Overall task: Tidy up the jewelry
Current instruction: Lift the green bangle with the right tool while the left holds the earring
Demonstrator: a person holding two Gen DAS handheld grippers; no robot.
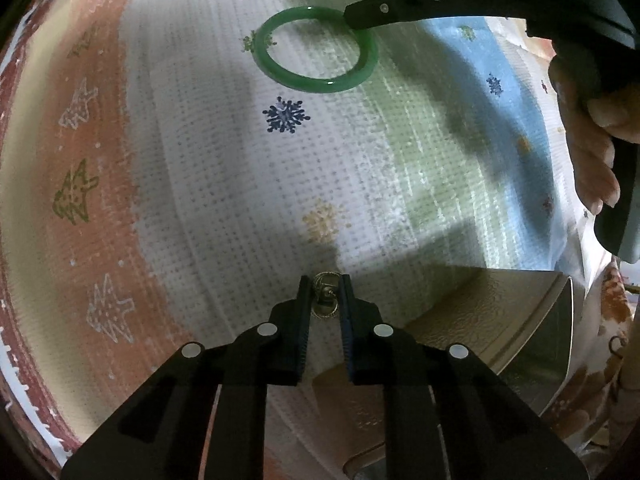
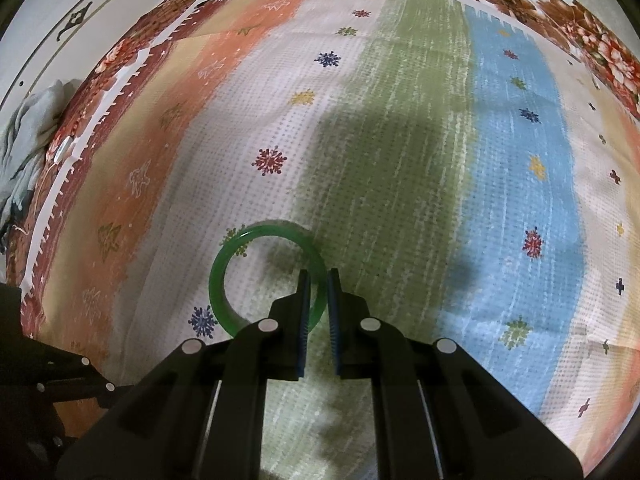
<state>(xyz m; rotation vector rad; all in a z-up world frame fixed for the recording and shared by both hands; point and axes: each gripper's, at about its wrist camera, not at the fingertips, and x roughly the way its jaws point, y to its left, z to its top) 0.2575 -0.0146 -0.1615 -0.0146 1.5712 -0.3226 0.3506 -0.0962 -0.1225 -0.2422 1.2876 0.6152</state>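
Note:
A green jade bangle (image 1: 316,50) lies on the striped cloth (image 1: 200,160). My right gripper (image 2: 317,280) has its fingers on either side of the bangle's rim (image 2: 260,276), one inside the ring and one outside, pressed on it; it also shows in the left wrist view (image 1: 356,20). My left gripper (image 1: 325,284) holds a small gold earring or pendant (image 1: 325,296) between its pads, just above the cloth.
A beige jewelry box with a shiny open lid (image 1: 500,320) sits to the right of my left gripper. The cloth's edge and a floral cover (image 2: 580,24) lie at the far side. A grey crumpled cloth (image 2: 24,152) is off the left edge.

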